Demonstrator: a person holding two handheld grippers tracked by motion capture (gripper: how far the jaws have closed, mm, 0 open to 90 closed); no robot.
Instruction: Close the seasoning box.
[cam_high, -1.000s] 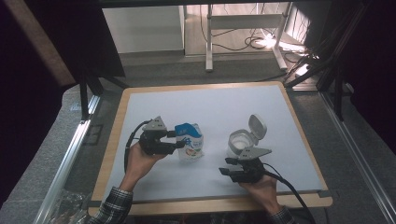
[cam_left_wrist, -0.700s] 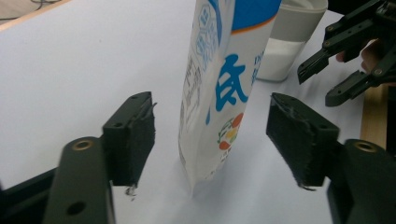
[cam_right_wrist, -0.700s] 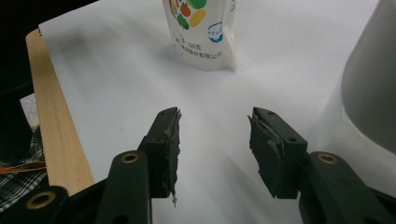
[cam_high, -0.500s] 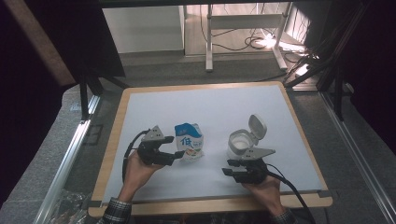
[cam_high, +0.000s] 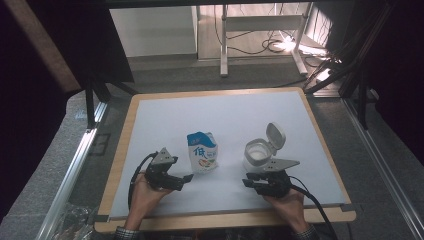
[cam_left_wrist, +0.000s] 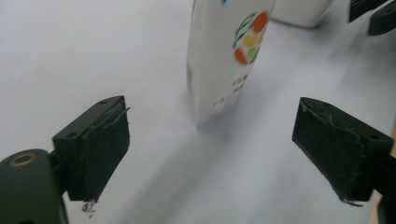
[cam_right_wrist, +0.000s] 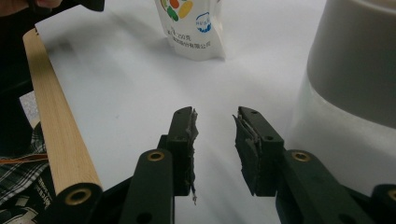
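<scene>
A white pouch (cam_high: 202, 151) with blue characters and a fruit print stands upright on the white mat. In the left gripper view the pouch (cam_left_wrist: 229, 51) stands free just ahead of my jaws. My left gripper (cam_high: 182, 175) sits low beside it on the left; the left gripper (cam_left_wrist: 212, 144) is wide open, its jaws have just been opening and nothing is between them. A white jar (cam_high: 257, 152) with its flip lid raised stands to the right. My right gripper (cam_high: 248, 180) rests in front of it. The right gripper (cam_right_wrist: 215, 123) has just been closing to a narrow empty gap, with the jar (cam_right_wrist: 359, 60) at its right.
The white mat (cam_high: 225, 115) lies on a wooden board whose near edge (cam_right_wrist: 56, 126) runs beside my right gripper. Metal rails (cam_high: 75, 165) flank the board on both sides. A table frame and cables (cam_high: 260, 45) stand on the floor beyond.
The left gripper let go of the pouch, which now stands on the mat, and drew down and back toward the near edge. The right gripper's jaws narrowed.
</scene>
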